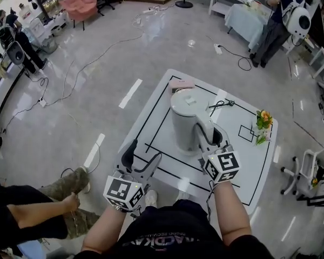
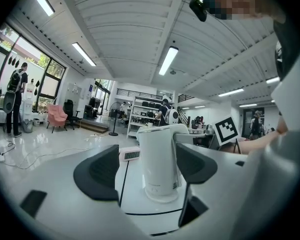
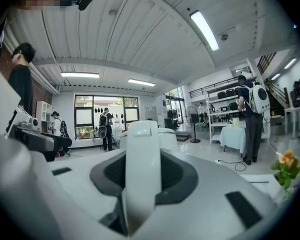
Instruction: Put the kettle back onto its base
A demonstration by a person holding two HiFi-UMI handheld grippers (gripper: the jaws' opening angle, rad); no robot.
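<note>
One grip sufficed: the right gripper point(image 1: 208, 138), jaws shut on the kettle point(image 1: 184, 117) handle point(image 3: 140, 169), held it upright on the surface point(image 1: 248, 163), so the left gripper point(image 1: 146, 152) hovered nearby, jaws wide, empty.

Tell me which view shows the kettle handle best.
Right gripper view: the kettle handle fills the centre, clamped by the right gripper. Head view shows it partly behind that gripper; left gripper view, side-on and small.

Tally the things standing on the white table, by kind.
Electric kettle: 1
Pink digital clock: 1
Orange flower arrangement: 1
Total: 3
</note>
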